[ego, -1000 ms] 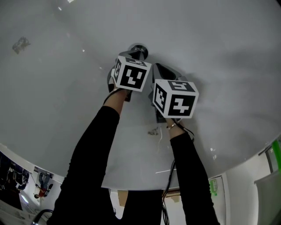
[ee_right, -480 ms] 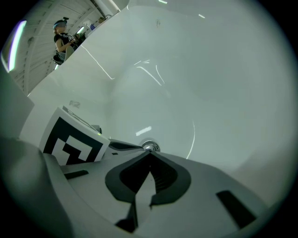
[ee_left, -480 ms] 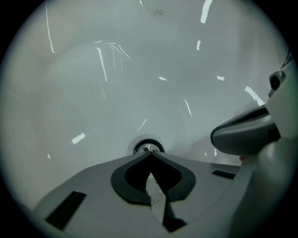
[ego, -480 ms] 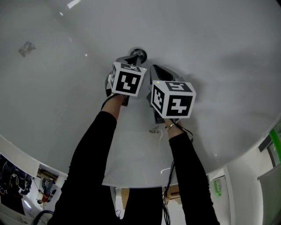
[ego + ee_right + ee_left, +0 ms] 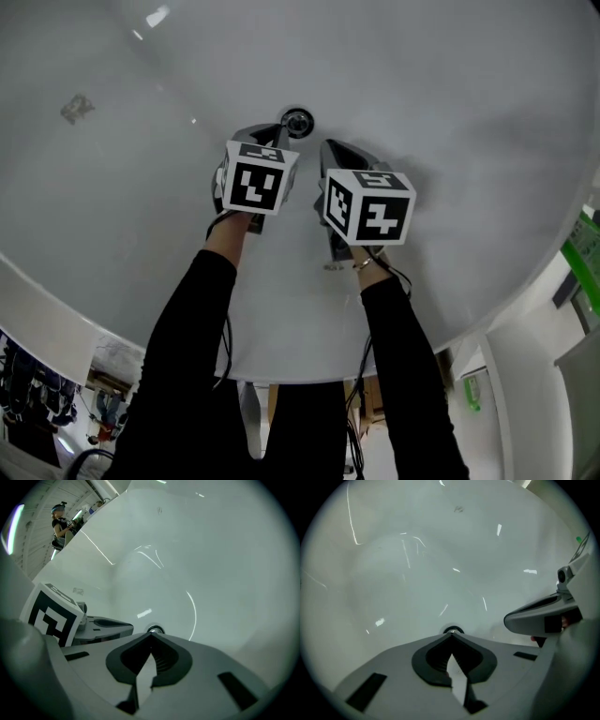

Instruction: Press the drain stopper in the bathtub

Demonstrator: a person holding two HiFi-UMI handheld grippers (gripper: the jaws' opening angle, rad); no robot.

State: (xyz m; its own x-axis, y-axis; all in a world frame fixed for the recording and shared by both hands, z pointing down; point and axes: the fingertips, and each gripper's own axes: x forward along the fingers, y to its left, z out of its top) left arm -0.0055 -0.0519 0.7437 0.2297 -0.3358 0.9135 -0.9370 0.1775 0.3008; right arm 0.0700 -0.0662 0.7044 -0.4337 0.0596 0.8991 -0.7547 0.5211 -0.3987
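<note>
The round chrome drain stopper (image 5: 298, 121) sits in the floor of the white bathtub (image 5: 450, 112). My left gripper (image 5: 274, 127) is shut with nothing in it, its tip just short of the stopper on the near left side. In the left gripper view the drain stopper (image 5: 453, 630) peeks out right beyond the closed tip of the left gripper (image 5: 451, 635). My right gripper (image 5: 327, 144) is also shut and holds nothing, a little to the right of the stopper. The right gripper view shows the drain stopper (image 5: 155, 630) just past the right gripper (image 5: 151, 635), apart from it.
The tub's curved walls rise all round. A small grey mark (image 5: 77, 108) lies on the tub surface at the far left. The tub rim (image 5: 56, 300) runs along the near side, with room fittings (image 5: 586, 244) beyond it at the right.
The left gripper has drawn back from the stopper, which it covered a second ago; the stopper now shows whole. The right gripper has barely moved.
</note>
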